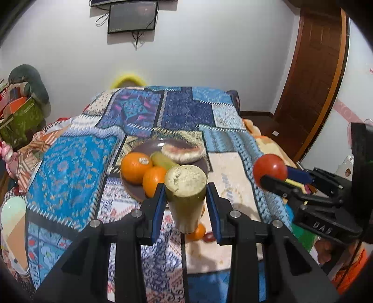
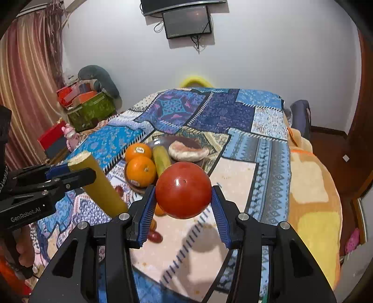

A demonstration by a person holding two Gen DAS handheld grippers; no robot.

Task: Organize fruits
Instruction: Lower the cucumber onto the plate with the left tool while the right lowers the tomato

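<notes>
Left claw [image 1: 185, 202] tilted downward, clenched around cucumber piece [image 1: 186, 198]; right claw [image 2: 184, 205] likewise, gripping tomato [image 2: 183, 190]

white wall [image 2: 268, 58] | wall screen [image 2: 187, 22] | striped curtain [image 2: 25, 81] | wooden door [image 1: 314, 70]

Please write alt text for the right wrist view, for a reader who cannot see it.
The right hand-held gripper holds a red tomato above a patchwork-covered table. Behind it, a plate carries two oranges.
</notes>
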